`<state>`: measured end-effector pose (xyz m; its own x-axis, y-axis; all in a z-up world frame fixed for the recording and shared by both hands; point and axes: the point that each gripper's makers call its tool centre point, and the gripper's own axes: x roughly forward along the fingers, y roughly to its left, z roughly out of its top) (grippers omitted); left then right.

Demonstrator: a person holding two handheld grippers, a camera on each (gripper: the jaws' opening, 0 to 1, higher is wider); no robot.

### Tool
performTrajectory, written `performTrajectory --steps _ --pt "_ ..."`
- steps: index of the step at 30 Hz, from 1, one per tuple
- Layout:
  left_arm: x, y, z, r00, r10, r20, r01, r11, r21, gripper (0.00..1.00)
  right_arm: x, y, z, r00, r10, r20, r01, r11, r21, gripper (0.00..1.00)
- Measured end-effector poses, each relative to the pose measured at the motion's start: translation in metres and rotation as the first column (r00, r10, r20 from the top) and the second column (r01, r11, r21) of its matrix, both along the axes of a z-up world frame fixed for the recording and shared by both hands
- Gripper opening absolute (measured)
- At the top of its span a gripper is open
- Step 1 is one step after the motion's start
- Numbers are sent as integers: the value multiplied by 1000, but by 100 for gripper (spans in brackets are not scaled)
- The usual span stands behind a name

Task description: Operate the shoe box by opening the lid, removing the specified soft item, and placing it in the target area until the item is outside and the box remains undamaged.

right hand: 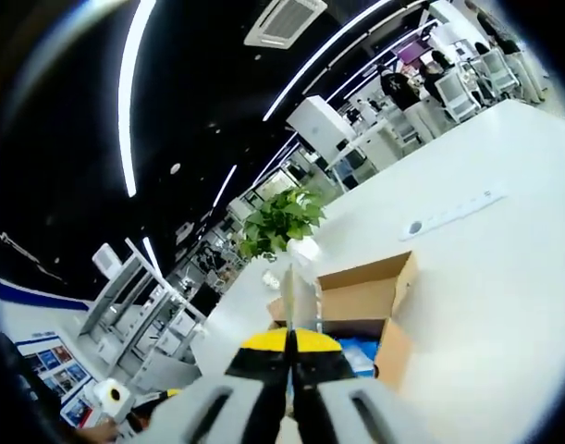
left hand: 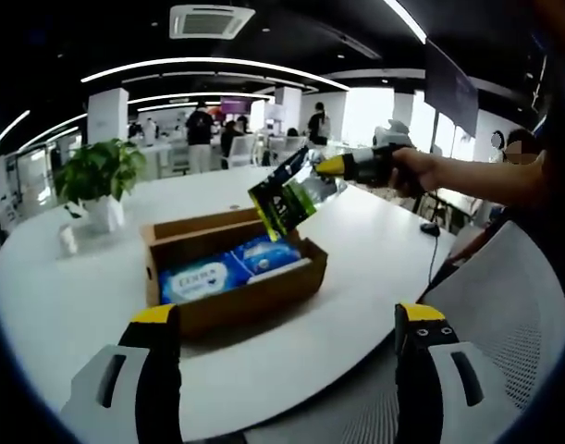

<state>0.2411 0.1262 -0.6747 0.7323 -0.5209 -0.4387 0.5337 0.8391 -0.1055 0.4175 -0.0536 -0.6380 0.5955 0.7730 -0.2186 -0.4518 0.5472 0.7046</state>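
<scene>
An open cardboard shoe box [left hand: 231, 277] stands on the white table [left hand: 374, 250], with blue soft packs [left hand: 228, 266] lying inside. My right gripper [left hand: 326, 168], held by a person's hand, hangs above the box's far right corner, shut on a green and black soft packet [left hand: 284, 199] that is lifted clear of the box. In the right gripper view the shut gripper [right hand: 289, 344] pinches that packet [right hand: 289, 294] edge-on, with the box [right hand: 370, 305] below it. My left gripper [left hand: 287, 319] stands open at the near table edge, nothing between its jaws.
A potted plant [left hand: 97, 180] stands left of the box, with a small white object [left hand: 67, 239] beside it. A white mesh chair [left hand: 513, 314] is at the right. A white power strip [right hand: 453, 215] lies on the table. People stand at desks far behind.
</scene>
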Motion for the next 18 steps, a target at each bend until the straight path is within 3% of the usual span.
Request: performTrajectory --steps 18 --pt "0 0 -2 1000 -7 -7 7 1000 5 100 -6 -35 11 998 -65 5 65 998 10 0"
